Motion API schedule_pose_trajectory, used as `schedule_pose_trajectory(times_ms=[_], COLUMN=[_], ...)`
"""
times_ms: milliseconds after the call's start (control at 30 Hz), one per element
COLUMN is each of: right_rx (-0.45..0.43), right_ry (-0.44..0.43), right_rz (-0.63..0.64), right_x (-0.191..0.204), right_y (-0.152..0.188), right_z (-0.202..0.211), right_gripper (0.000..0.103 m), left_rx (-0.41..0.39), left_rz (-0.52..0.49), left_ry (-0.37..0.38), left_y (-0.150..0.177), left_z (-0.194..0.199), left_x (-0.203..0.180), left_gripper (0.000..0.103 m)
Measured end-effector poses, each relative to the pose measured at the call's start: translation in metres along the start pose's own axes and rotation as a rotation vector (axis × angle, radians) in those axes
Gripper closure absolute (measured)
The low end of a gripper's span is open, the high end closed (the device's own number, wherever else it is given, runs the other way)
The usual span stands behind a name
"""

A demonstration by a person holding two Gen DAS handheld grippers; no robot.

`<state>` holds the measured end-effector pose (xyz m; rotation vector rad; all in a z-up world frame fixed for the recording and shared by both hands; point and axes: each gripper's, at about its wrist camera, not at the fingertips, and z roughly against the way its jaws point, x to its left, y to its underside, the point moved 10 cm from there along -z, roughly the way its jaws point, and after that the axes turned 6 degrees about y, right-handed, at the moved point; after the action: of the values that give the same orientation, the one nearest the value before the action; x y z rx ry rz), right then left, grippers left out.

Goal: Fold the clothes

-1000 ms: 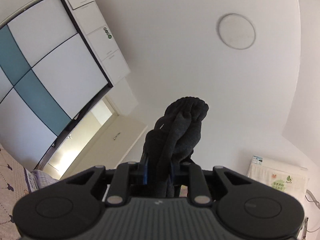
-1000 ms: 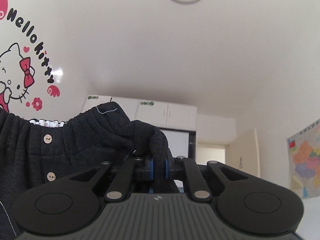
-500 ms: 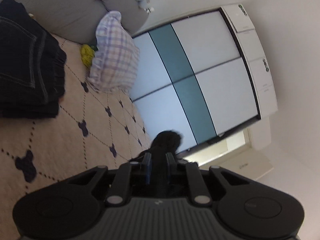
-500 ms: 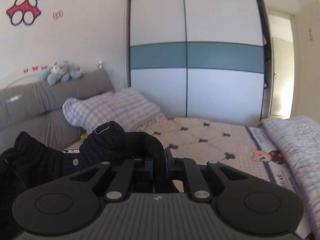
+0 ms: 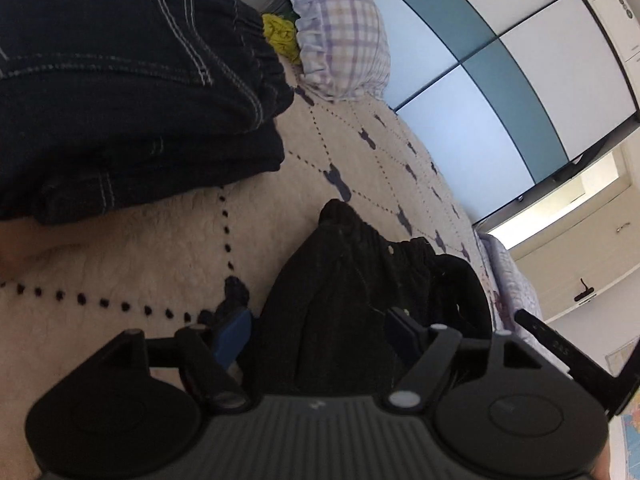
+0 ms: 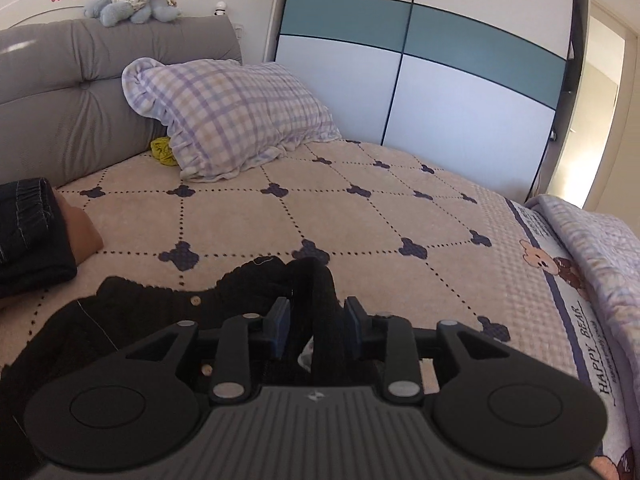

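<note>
Your black garment point(image 6: 152, 312) lies bunched on the beige bedspread point(image 6: 360, 216), right under both grippers. In the right wrist view its gathered waistband runs left to right across the frame, so the long axis looks sideways to that camera, with a small button point(image 6: 195, 300) facing up near the middle. In the left wrist view the same cloth point(image 5: 348, 280) rises as a heap between the fingers, its ridge pointing away toward the wardrobe point(image 5: 500, 60); the rest of its shape is hidden by the gripper body.

Your left gripper point(image 5: 320, 328) has its jaws spread wide, blue pads on either side of the heap and not pinching it. Your right gripper point(image 6: 316, 320) is also spread, with a fold of the cloth standing loose in the gap, nearer the right pad.

A folded dark denim stack point(image 5: 128, 80) sits on the bedspread up and to the left, apart from the black garment. The checked pillow point(image 6: 232, 116) leans on the grey headboard point(image 6: 64, 92), a yellow item point(image 6: 163, 151) tucked beside it.

Against half a second ago: both sets of jaws were clamped on the cloth and are now apart. Both cameras have dropped closer to the bed, and the garment, then lifted, now rests on the bedspread.
</note>
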<state>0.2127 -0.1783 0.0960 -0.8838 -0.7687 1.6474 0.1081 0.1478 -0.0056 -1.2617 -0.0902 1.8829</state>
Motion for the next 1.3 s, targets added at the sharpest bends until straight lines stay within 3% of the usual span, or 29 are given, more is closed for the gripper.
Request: schedule_pose_trajectory(times_ms=[233,333,400,433,467,633,833,933,1100,1200,1300], right_rx=[0.154,0.216,0.22,0.223,0.225,0.237,0.251,0.227,0.181,0.154,0.14], right_ry=[-0.061,-0.089,-0.13,-0.15,-0.17,-0.272,-0.393,-0.42,-0.341,-0.341,-0.332], right_rz=[-0.24,-0.336,-0.33,-0.327,-0.324,-0.307,-0.287,-0.201,0.084,0.087,0.065], right_x=[-0.066,-0.091,-0.08,-0.075,-0.07,-0.043,-0.012,0.006,0.03,0.029,0.027], right_y=[0.102,0.144,0.166,0.176,0.187,0.24,0.305,0.309,0.311,0.31,0.309], right_z=[0.042,0.062,0.083,0.093,0.104,0.157,0.222,0.235,0.241,0.236,0.226], right_gripper=[0.054,0.053,0.052,0.049,0.047,0.043,0.042,0.042,0.042,0.042,0.042], left_rx=[0.038,0.093,0.14,0.167,0.18,0.161,0.125,0.136,0.155,0.153,0.131], left_rz=[-0.145,-0.109,-0.1,-0.109,-0.129,-0.198,-0.258,-0.265,-0.313,-0.352,-0.512], left_ry=[-0.048,-0.047,-0.05,-0.074,-0.12,-0.152,-0.152,-0.155,-0.138,-0.091,-0.074], left_y=[-0.016,-0.016,-0.011,-0.007,-0.004,0.002,0.009,0.016,0.023,0.029,0.046], left_z=[-0.039,-0.062,-0.076,-0.082,-0.086,-0.086,-0.077,-0.079,-0.081,-0.085,-0.091], left_x=[-0.013,-0.008,-0.005,-0.003,0.0,-0.009,-0.014,-0.009,-0.009,-0.014,-0.024], left_gripper=[0.011,0.012,0.031,0.057,0.066,0.077,0.079,0.076,0.063,0.041,0.021])
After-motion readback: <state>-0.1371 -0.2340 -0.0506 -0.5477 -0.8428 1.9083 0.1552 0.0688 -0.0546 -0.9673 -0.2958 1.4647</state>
